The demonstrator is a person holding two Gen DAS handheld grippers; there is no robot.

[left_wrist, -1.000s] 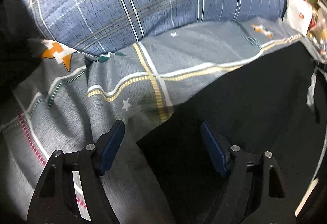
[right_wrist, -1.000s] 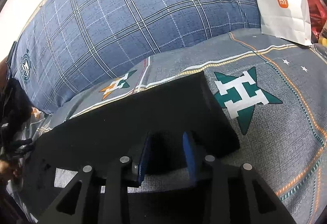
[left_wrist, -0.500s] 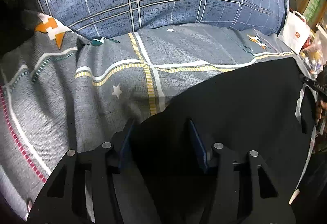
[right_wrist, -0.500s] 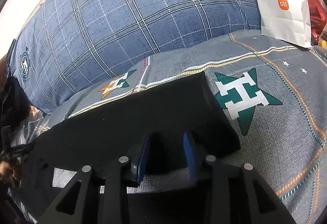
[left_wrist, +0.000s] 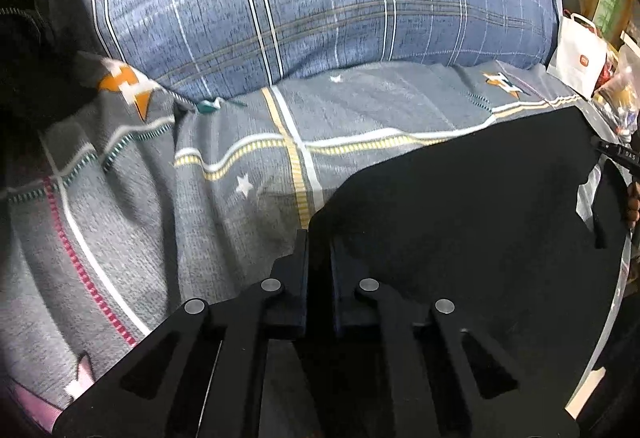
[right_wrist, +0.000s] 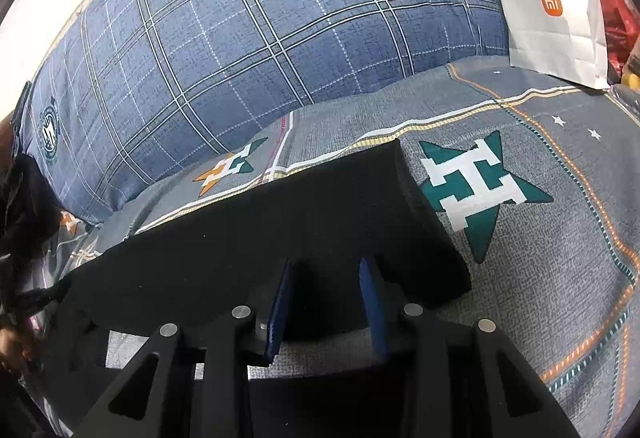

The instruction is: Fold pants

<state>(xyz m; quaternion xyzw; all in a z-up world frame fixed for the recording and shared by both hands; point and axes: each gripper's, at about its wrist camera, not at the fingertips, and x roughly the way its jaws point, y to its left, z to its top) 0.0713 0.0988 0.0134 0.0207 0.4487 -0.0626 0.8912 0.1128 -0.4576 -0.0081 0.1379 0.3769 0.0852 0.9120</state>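
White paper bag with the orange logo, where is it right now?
In the right wrist view the white paper bag stands at the upper right on the grey bedspread, right of the blue plaid pillow, beyond the black pants.

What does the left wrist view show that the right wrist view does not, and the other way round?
Only the left wrist view shows the left gripper shut on the black pants. Only the right wrist view shows the right gripper, its jaws apart around the pants' edge, and a large teal star print. Both show the pants, the blue plaid pillow and the white paper bag.
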